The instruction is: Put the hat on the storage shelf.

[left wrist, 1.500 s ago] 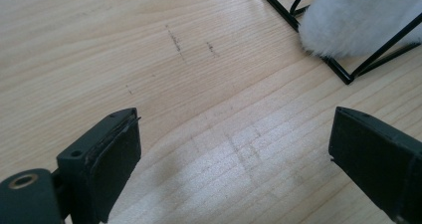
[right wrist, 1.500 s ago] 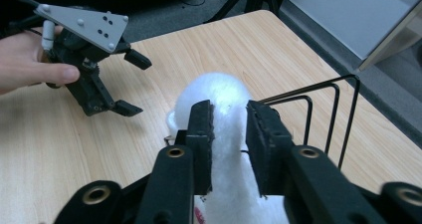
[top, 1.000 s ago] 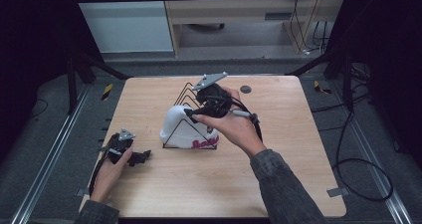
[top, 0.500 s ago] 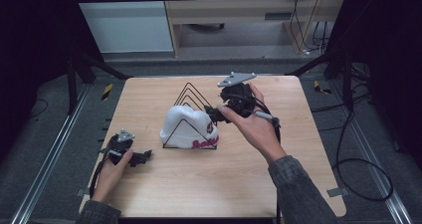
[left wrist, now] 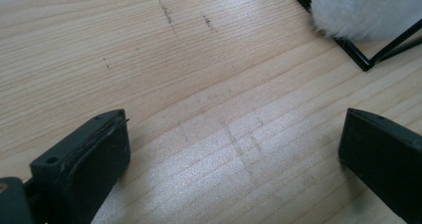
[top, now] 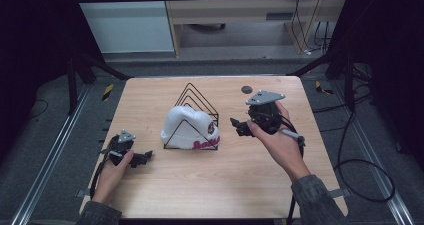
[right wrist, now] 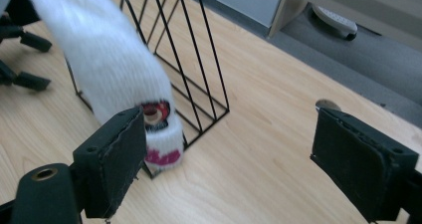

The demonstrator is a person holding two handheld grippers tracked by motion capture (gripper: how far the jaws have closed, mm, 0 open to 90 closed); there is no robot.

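At the lower left of the high view we see the left gripper (top: 142, 158) resting low on the table (top: 150, 100), jaws spread wide with nothing between them. In the middle, the white hat (top: 190, 127) sits draped over the black wire rack (top: 200, 99). At the right, the right gripper (top: 236, 126) floats just beside the hat, jaws wide apart and empty. We think the hat is already hung, so next we would just move away.
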